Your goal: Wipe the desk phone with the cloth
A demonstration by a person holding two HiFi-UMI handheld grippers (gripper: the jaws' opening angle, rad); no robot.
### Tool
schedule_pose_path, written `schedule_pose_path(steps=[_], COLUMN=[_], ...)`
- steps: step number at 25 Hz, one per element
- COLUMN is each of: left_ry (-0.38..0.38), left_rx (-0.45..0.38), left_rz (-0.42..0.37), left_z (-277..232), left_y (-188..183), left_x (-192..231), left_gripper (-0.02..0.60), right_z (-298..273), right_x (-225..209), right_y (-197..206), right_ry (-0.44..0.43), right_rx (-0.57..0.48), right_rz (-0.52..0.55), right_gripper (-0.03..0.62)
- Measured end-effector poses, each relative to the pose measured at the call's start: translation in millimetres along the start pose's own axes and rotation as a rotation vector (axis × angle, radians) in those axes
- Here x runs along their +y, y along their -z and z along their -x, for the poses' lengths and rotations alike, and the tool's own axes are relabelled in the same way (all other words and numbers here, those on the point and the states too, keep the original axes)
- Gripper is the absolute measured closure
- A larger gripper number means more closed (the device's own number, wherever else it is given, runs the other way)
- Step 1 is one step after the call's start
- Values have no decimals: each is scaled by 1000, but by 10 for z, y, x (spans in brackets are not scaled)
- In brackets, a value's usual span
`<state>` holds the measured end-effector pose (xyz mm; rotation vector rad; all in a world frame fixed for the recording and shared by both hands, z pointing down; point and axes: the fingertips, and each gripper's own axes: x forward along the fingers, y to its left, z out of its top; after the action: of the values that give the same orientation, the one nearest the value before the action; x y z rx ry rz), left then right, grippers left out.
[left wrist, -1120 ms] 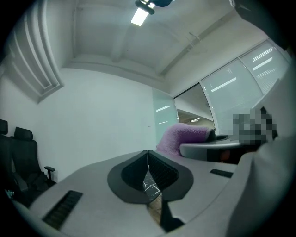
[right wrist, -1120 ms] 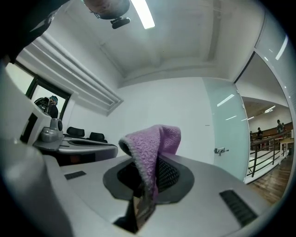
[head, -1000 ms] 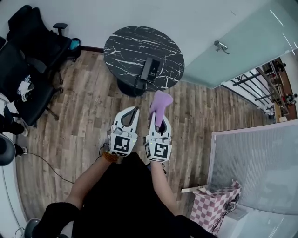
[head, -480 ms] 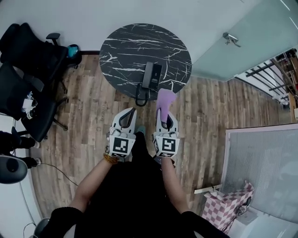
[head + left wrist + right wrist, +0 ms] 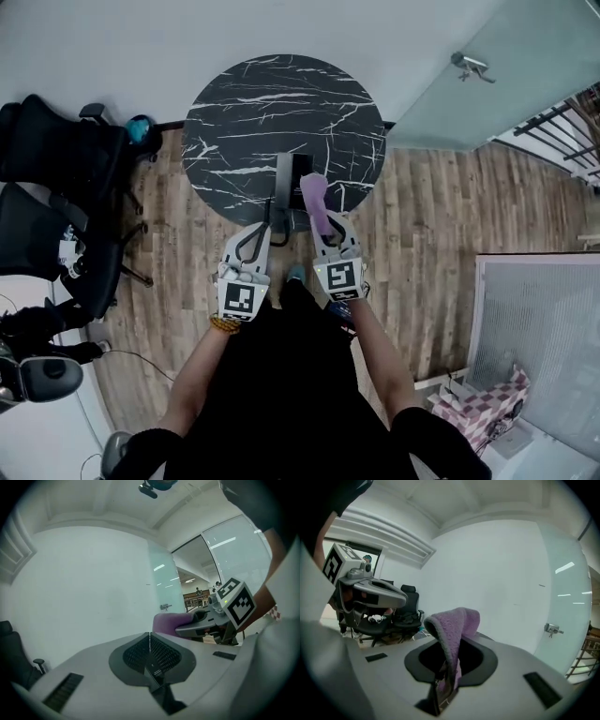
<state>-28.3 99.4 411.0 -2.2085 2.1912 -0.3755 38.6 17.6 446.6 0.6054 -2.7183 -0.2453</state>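
The black desk phone (image 5: 288, 182) lies near the front edge of a round black marble table (image 5: 234, 122), its cord (image 5: 273, 223) hanging off the rim. My right gripper (image 5: 322, 225) is shut on a purple cloth (image 5: 314, 201), which sticks out forward over the phone's right side. In the right gripper view the cloth (image 5: 454, 623) folds over above the jaws. My left gripper (image 5: 258, 230) is beside it at the table's edge, left of the phone, jaws shut with nothing in them (image 5: 150, 635). The left gripper view shows the right gripper (image 5: 201, 623) with the cloth (image 5: 167, 620).
Black office chairs (image 5: 52, 187) stand on the wood floor left of the table. A glass door with a metal handle (image 5: 469, 65) is at the upper right. A grey panel (image 5: 544, 337) and a pink checked cover (image 5: 478, 412) sit at the lower right.
The table and phone have come closer in the head view. Both grippers moved forward from over the floor to the table's near edge, and the cloth now overlaps the phone.
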Motion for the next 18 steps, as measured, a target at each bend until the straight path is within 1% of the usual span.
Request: schedule_pose_path(steps=[3,8,11,13,15,18], left_ry=[6,38,71,94,118,145], left_rx=[14,33,16,-1,-21,-36], left_rz=[21,61,70,75,78,66], left_z=[-197,-552,-817,-972,-1117,-1296], left_y=[40,203,206,174,130,130], left_x=[92,299,485,608,701,876], left_gripper=[565,565,565,565,565,565], right_z=[-315,-839,-1170,-1354,-1498,-1715], right_x=[-143,-202,-206,-222,-316,-533], right_y=[96,211,255,283,270,123], right_ry=[-30,-97,-137,-149,-132,-40], right_rx=[39,103,146,179,208,217], right_rz=[57,154,210,258,319,405], right_gripper=[537,537,537,537,537,537])
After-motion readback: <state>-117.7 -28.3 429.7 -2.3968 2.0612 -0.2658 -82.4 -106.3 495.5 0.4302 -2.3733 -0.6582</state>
